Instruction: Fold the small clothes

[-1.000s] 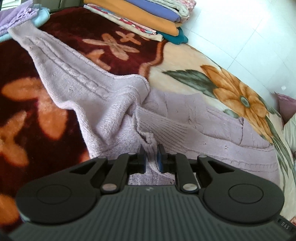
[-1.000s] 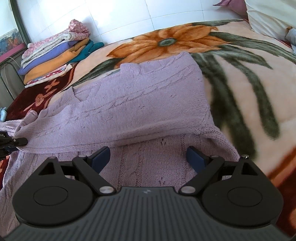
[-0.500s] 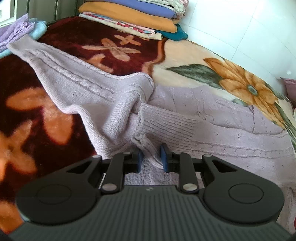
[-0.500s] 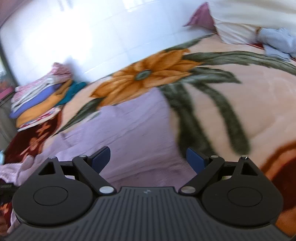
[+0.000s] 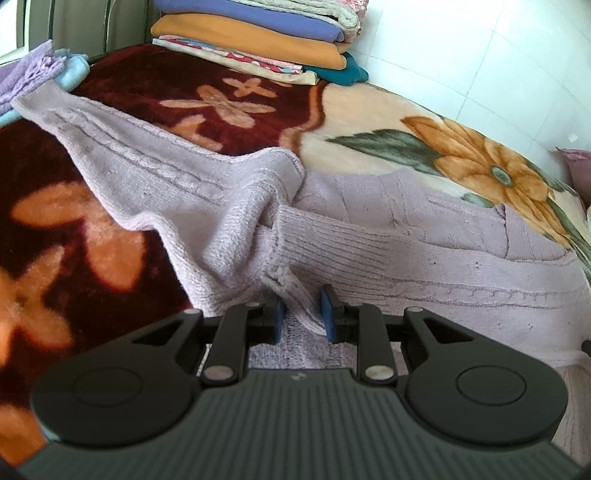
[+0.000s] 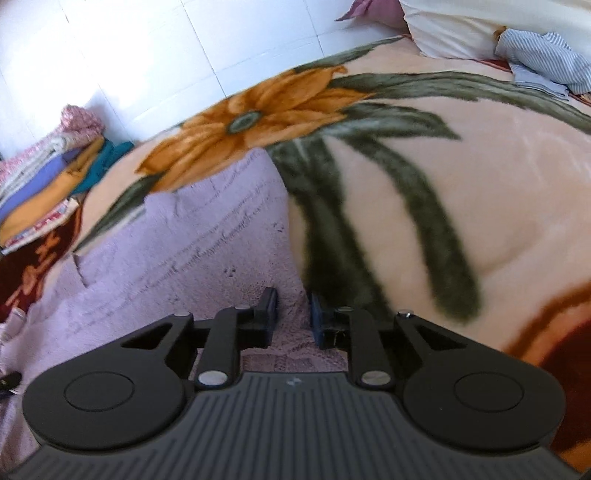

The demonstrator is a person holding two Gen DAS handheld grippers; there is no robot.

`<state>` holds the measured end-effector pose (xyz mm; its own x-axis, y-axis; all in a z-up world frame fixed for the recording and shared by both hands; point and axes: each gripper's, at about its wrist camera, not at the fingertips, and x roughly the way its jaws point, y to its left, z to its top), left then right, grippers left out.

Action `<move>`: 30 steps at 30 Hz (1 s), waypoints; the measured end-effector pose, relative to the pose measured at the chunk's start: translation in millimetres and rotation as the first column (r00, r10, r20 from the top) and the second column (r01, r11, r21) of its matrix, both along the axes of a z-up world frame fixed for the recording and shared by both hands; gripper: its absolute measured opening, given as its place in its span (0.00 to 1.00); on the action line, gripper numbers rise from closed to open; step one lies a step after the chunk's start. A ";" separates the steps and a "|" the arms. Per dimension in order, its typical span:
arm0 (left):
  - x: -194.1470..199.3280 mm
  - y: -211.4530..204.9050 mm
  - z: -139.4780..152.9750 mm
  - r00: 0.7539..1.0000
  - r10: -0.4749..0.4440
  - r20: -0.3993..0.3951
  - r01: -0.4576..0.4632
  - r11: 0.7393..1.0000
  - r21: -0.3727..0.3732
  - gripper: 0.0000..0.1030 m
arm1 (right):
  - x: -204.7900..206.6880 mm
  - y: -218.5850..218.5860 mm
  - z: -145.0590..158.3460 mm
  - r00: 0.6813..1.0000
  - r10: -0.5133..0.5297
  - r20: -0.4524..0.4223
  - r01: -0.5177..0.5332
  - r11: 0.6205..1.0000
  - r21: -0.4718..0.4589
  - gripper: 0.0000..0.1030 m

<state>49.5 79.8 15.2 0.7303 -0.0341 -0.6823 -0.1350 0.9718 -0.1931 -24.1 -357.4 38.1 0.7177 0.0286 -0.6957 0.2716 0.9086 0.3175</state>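
The left gripper (image 5: pixel 300 314) has its jaws nearly closed on a bunched fold of one lilac knitted sweater (image 5: pixel 424 236), the blue pads pressing the knit from both sides. The right gripper (image 6: pixel 291 317) is closing its jaws on the sweater's (image 6: pixel 192 254) right-hand edge; knit lies between the two pads and looks pinched, though motion blur keeps the contact unclear. The sweater lies spread on a bed under one plush blanket (image 5: pixel 351 110) printed with orange flowers on cream and dark red. One sleeve (image 5: pixel 122 155) stretches toward the far left; a ribbed cuff (image 5: pixel 306 236) lies folded across the body just ahead of the left jaws. At the far edge by the tiled wall stands one stack of folded clothes (image 5: pixel 266 40), at least six layers. One striped cloth (image 6: pixel 539 59) lies beside a pale pillow (image 6: pixel 450 29)
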 end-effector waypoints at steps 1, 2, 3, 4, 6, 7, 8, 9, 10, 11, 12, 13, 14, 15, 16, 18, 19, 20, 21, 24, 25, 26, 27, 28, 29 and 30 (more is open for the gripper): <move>0.1 0.1 0.1 1.000 -0.001 0.000 0.001 1.000 0.000 0.25 | -1.5 0.7 0.0 1.000 -0.001 0.002 0.001 1.000 0.001 0.23; 0.2 0.6 0.2 1.000 0.000 -0.002 0.000 1.000 -0.005 0.25 | -2.4 0.3 0.1 1.000 -0.001 0.004 0.001 1.000 0.002 0.25; -0.2 0.5 0.2 1.000 0.004 -0.003 -0.004 1.000 -0.012 0.26 | -3.2 -0.2 0.0 1.000 0.001 0.009 -0.001 1.000 0.007 0.27; -0.6 1.7 0.7 1.000 0.006 -0.004 -0.006 1.000 -0.025 0.25 | -4.5 -0.9 0.3 1.000 0.005 0.016 -0.006 1.000 0.017 0.33; -2.3 4.7 3.2 1.000 0.009 -0.012 -0.009 0.998 -0.054 0.27 | -7.5 -3.0 2.0 1.000 0.006 0.029 -0.007 0.999 0.040 0.40; -3.5 5.9 5.0 1.000 0.007 -0.018 -0.008 0.998 -0.065 0.29 | -9.1 -4.0 3.2 0.999 0.011 0.034 -0.013 0.998 0.053 0.48; -4.6 6.7 6.6 1.000 0.005 -0.022 -0.007 0.997 -0.070 0.30 | -11.2 -4.6 4.8 0.999 0.016 0.037 -0.018 0.998 0.063 0.55; -6.3 7.5 8.5 1.000 0.006 -0.027 -0.008 0.997 -0.075 0.31 | -13.6 -4.1 6.8 0.999 0.016 0.038 -0.018 0.998 0.064 0.58; -7.7 8.2 10.0 0.999 0.006 -0.031 -0.008 0.997 -0.076 0.33 | -16.0 -3.5 9.2 0.999 0.015 0.040 -0.017 0.998 0.057 0.63; -9.4 8.3 12.2 0.999 0.006 -0.036 -0.009 0.997 -0.075 0.34 | -18.6 -2.6 11.9 0.999 0.013 0.043 -0.015 0.999 0.046 0.66; -11.1 8.0 14.6 0.999 0.007 -0.041 -0.010 0.997 -0.070 0.38 | -21.9 -1.5 14.9 0.999 0.012 0.047 -0.014 0.999 0.036 0.67; -12.7 7.8 16.6 0.999 0.008 -0.044 -0.010 0.998 -0.064 0.43 | -24.8 -0.7 17.6 0.999 0.014 0.051 -0.016 0.999 0.032 0.68; -15.4 7.6 19.3 0.999 0.008 -0.044 -0.010 0.998 -0.056 0.45 | -27.8 -0.1 20.5 0.998 0.017 0.054 -0.019 0.999 0.032 0.69; -18.3 7.4 22.1 0.999 0.006 -0.041 -0.008 0.999 -0.043 0.47 | -31.4 1.4 24.1 0.998 0.020 0.059 -0.022 0.999 0.034 0.69; -20.3 7.7 24.9 0.999 0.004 -0.035 -0.006 0.999 -0.037 0.47 | -34.8 3.2 27.5 0.998 0.024 0.066 -0.026 0.999 0.034 0.70; -25.0 9.7 31.9 1.000 -0.002 -0.021 0.002 0.999 -0.035 0.47 | -42.2 7.6 34.7 0.996 0.038 0.080 -0.041 0.999 0.030 0.72; -27.0 11.7 35.6 1.000 -0.003 -0.012 0.002 0.999 -0.038 0.47 | -46.7 11.4 39.3 0.995 0.049 0.089 -0.052 0.998 0.027 0.73; -28.6 14.3 39.4 1.000 -0.001 -0.003 0.001 0.999 -0.039 0.48 | -50.3 15.0 42.8 0.993 0.060 0.098 -0.063 0.998 0.025 0.75; -29.7 16.9 42.9 1.000 0.003 0.003 -0.003 0.999 -0.040 0.49 | -54.0 18.8 45.9 0.992 0.073 0.106 -0.076 0.997 0.023 0.76; -29.8 27.4 51.3 1.000 0.017 0.020 -0.017 0.999 -0.030 0.58 | -63.3 34.0 54.3 0.985 0.120 0.122 -0.122 0.992 0.012 0.79; -29.0 30.7 52.6 0.999 0.023 0.023 -0.022 1.000 -0.022 0.58 | -66.4 39.7 56.2 0.983 0.137 0.125 -0.139 0.990 0.009 0.80; -27.4 34.8 54.1 0.999 0.030 0.022 -0.030 0.999 -0.011 0.58 | -69.3 45.5 57.5 0.981 0.151 0.126 -0.153 0.988 0.007 0.81; -25.7 38.9 55.3 0.999 0.038 0.020 -0.038 0.999 -0.005 0.58 | -72.1 51.0 58.2 0.978 0.164 0.126 -0.166 0.986 0.005 0.81; -24.4 43.8 56.1 0.999 0.046 0.019 -0.046 0.999 -0.004 0.58 | -74.6 56.4 58.8 0.976 0.179 0.126 -0.180 0.984 0.002 0.81; -22.0 49.5 56.5 0.998 0.054 0.016 -0.054 0.999 -0.006 0.58 | -76.2 61.4 59.1 0.974 0.190 0.125 -0.191 0.982 -0.002 0.82; -19.8 55.3 56.5 0.998 0.061 0.014 -0.061 0.998 -0.009 0.58 | -77.9 66.8 58.6 0.972 0.202 0.122 -0.202 0.979 -0.009 0.82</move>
<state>29.7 135.1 71.6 0.7408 0.0049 -0.6717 -0.1909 0.9603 -0.2035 -102.0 -290.5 96.7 0.7761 0.1842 -0.6031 0.0417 0.9393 0.3405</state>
